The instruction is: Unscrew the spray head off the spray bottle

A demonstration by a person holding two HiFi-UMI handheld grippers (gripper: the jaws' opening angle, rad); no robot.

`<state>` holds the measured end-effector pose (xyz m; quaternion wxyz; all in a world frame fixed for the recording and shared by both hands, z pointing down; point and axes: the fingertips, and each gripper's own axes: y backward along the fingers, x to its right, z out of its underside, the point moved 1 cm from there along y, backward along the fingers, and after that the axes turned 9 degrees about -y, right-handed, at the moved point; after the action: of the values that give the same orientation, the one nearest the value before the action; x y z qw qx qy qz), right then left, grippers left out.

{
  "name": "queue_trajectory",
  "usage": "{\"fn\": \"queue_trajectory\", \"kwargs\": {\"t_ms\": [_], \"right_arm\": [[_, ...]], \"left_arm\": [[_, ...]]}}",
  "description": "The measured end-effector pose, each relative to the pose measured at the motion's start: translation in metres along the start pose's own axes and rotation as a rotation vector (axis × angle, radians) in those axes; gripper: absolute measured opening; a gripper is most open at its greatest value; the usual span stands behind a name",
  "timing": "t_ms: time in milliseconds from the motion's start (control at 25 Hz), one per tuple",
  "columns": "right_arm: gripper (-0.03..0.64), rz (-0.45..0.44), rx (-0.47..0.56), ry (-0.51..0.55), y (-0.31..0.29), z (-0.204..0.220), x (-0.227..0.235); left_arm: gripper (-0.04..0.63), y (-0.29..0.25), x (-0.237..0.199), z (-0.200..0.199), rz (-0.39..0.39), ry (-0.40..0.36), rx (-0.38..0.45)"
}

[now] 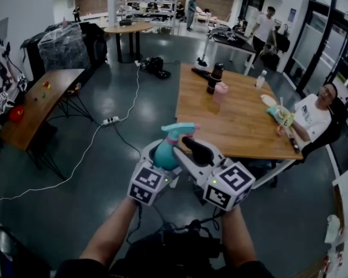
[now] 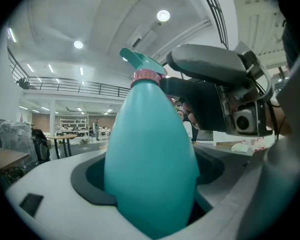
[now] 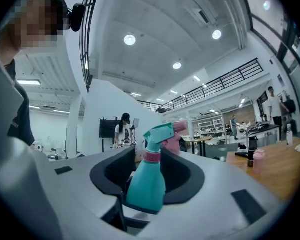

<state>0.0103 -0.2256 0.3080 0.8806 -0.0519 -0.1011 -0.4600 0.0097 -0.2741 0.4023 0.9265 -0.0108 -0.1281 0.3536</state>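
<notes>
Left gripper view: the left gripper (image 2: pixel 152 204) pinches the teal plastic spray bottle (image 2: pixel 150 149) by its body between its fingers (image 2: pixel 87 181), upright in mid-air. The right gripper (image 3: pixel 151 166) has its fingers (image 3: pixel 110 174) spread around the bottle's teal spray head (image 3: pixel 157 134).

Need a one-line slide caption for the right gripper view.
Open right claw flanks the neck of the teal bottle, spray head attached.

Left gripper (image 1: pixel 161 154) & right gripper (image 1: pixel 188 149): light grey shells, black pads inside jaws. Behind each jaw pair, a white cube (image 1: pixel 148 184) w/ black square markers. Thin black cable (image 1: pixel 138 213) behind left cube. Dark sleeves (image 1: pixel 75 269) further back.
</notes>
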Motion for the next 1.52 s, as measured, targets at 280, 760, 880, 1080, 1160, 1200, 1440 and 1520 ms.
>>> {"fn": "queue_trajectory", "kwargs": {"t_ms": [280, 760, 880, 1080, 1160, 1200, 1440, 1520], "right_arm": [[0.153, 0.061, 0.004, -0.026, -0.006, 0.001, 0.007], [0.135, -0.055, -0.009, -0.005, 0.005, -0.002, 0.006], [0.135, -0.132, -0.005, -0.015, 0.009, -0.002, 0.004], [0.135, -0.264, 0.000, -0.004, 0.019, -0.001, -0.003], [0.135, -0.312, 0.004, -0.005, 0.023, -0.002, -0.005], [0.135, -0.337, 0.007, -0.008, 0.024, -0.003, -0.006], [0.141, -0.342, 0.017, -0.003, 0.026, -0.002, -0.007], [0.145, -0.317, 0.022, -0.003, 0.024, -0.003, -0.006]], "left_arm": [[0.433, -0.003, 0.009, -0.002, 0.018, -0.021, -0.006], [0.433, 0.002, 0.027, -0.012, 0.183, -0.031, 0.026], [0.433, 0.006, 0.033, -0.015, 0.258, -0.033, 0.043], [0.433, 0.015, 0.048, -0.019, 0.381, -0.032, 0.075], [0.433, 0.018, 0.053, -0.021, 0.424, -0.032, 0.084], [0.433, 0.020, 0.055, -0.023, 0.445, -0.032, 0.089], [0.433, 0.019, 0.056, -0.024, 0.439, -0.026, 0.095], [0.433, 0.015, 0.049, -0.023, 0.381, -0.025, 0.081]]}}
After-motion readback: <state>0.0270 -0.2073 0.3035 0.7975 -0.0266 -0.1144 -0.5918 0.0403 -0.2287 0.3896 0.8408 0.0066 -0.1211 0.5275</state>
